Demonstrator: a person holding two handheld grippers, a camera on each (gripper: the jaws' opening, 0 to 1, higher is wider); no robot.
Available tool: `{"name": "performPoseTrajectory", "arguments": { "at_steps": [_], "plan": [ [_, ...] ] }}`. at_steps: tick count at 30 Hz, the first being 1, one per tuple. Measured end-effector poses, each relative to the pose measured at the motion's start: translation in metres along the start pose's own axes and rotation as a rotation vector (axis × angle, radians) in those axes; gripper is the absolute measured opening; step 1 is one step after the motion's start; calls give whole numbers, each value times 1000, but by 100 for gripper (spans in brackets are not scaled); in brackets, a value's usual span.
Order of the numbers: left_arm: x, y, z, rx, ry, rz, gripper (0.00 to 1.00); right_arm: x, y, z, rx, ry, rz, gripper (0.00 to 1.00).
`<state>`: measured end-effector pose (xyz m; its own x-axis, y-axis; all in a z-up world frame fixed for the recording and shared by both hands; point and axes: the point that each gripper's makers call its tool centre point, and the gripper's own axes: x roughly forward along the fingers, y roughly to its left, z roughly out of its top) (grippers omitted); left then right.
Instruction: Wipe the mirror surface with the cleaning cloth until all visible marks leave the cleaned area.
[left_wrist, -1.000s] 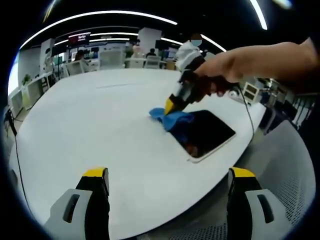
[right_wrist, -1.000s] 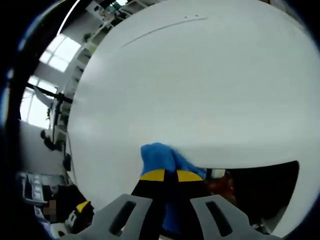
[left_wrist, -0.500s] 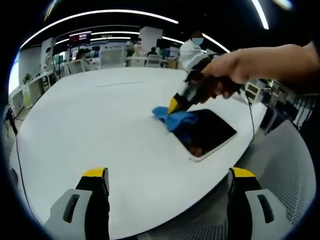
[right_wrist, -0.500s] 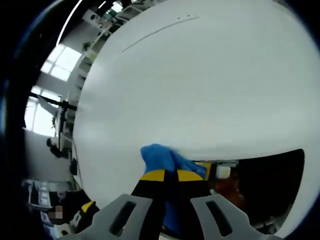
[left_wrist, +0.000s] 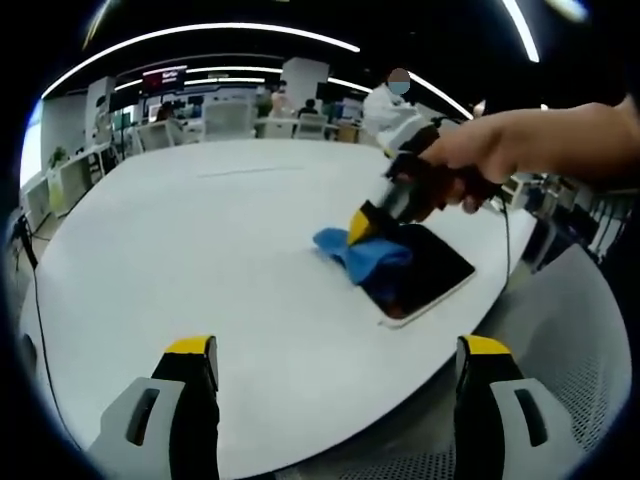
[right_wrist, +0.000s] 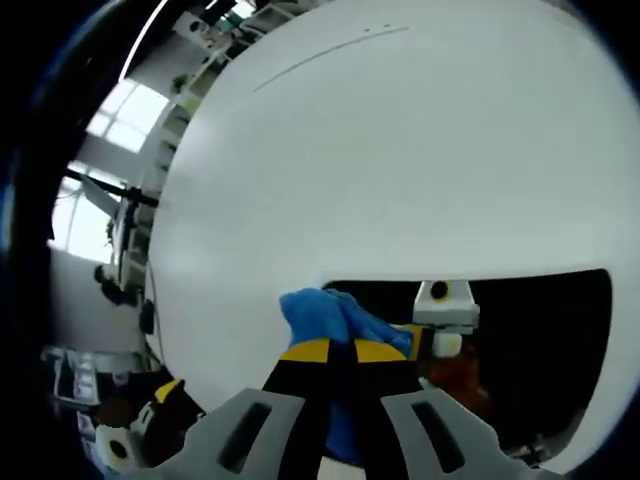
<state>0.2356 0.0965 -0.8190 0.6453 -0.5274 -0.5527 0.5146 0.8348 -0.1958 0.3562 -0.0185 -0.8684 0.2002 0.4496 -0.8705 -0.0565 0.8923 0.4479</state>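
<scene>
A dark rectangular mirror (left_wrist: 425, 270) with a white frame lies flat on the white table (left_wrist: 200, 250) near its right edge. In the left gripper view a hand holds my right gripper (left_wrist: 360, 228), shut on a blue cleaning cloth (left_wrist: 355, 255) that rests on the mirror's left end. My left gripper (left_wrist: 335, 350) hangs open over the table's near edge, well short of the mirror. In the right gripper view my right gripper (right_wrist: 342, 350) pinches the blue cloth (right_wrist: 325, 315) over the mirror (right_wrist: 520, 330), whose glass reflects the gripper.
The table's near edge (left_wrist: 330, 440) curves just beyond my left jaws, with grey floor (left_wrist: 590, 360) at the right. Desks, chairs and a seated person (left_wrist: 385, 100) fill the office behind. A cable (left_wrist: 500, 215) trails from the right gripper.
The right gripper has dragged the cloth to the right and nearer, further onto the mirror; more of the glass shows ahead of it in the right gripper view. The left gripper has stayed put.
</scene>
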Motion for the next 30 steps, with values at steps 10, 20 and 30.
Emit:
{"name": "performPoseTrajectory", "arguments": {
  "at_steps": [10,20,30],
  "plan": [
    [-1,0,1,3,0,1,99,-2,3,-13,-12,-2,10,2],
    [-2,0,3,4,-6,8,99,-3,6,-18,-26,-6,14,1],
    [-3,1,3,-1,-6,11,99,-5,7,-19,-41,-8,23,1]
  ]
}}
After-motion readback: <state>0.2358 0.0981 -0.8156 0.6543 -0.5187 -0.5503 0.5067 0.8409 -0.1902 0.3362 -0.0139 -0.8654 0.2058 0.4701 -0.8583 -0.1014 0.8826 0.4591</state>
